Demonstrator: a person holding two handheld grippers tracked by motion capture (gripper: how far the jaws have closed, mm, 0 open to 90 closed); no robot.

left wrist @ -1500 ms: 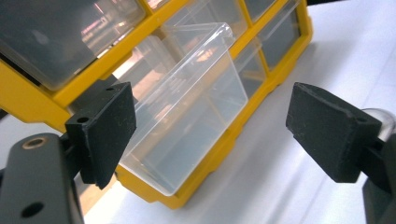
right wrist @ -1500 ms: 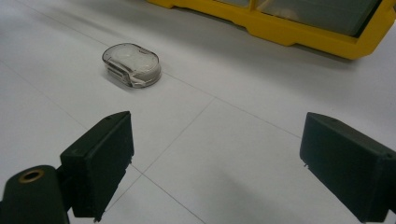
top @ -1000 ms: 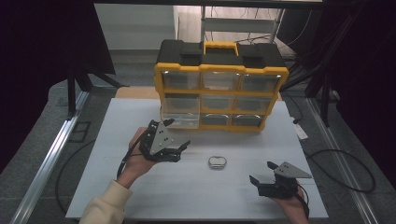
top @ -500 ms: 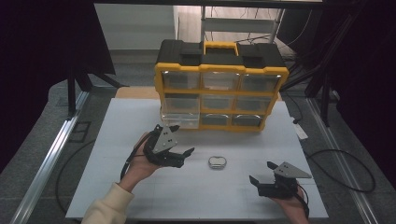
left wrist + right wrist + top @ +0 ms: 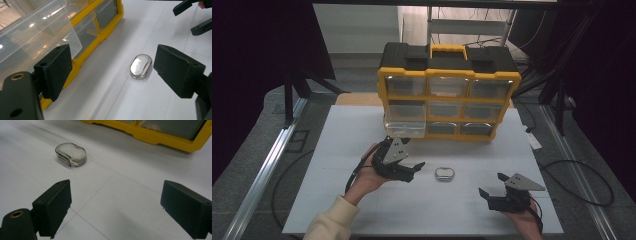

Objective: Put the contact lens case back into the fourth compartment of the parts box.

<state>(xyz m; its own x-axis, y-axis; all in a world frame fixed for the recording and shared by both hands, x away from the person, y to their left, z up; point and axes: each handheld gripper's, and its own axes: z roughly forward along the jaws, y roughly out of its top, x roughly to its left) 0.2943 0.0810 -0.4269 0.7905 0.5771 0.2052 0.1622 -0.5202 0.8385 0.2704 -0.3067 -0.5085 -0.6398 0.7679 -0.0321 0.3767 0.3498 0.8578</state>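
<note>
Since the earlier frames the left tool [image 5: 414, 167] has drifted slightly lower on the tabletop [image 5: 337, 150] and toward the small oval case [image 5: 445, 174]; the right tool [image 5: 492, 187] has not shifted, and neither has the case.

Largest in the scene is the yellow-and-black drawer organiser [image 5: 447, 90], standing at the far edge of the white tabletop. Its lower-left clear drawer [image 5: 404, 122] is pulled out toward the person and looks empty. In front of it, well apart from the cabinet, the oval case lies flat between the two tools, nearer the left one. In the left gripper view the case [image 5: 140, 65] shows a shiny, mirror-like top; in the right gripper view the case [image 5: 71, 154] looks translucent with a low wall.

Both tools stand wide apart with nothing between their pads. The left tool [image 5: 112, 72] already frames the case ahead of its jaws.

The step in hand seems to be picking up the case, likely for the open drawer. To do it well, bring the left tool on until the pads straddle the case's narrow width, keep them low against the tabletop since the case is shallow and slick, then close squarely on the flat sides so it does not squirt out.
</note>
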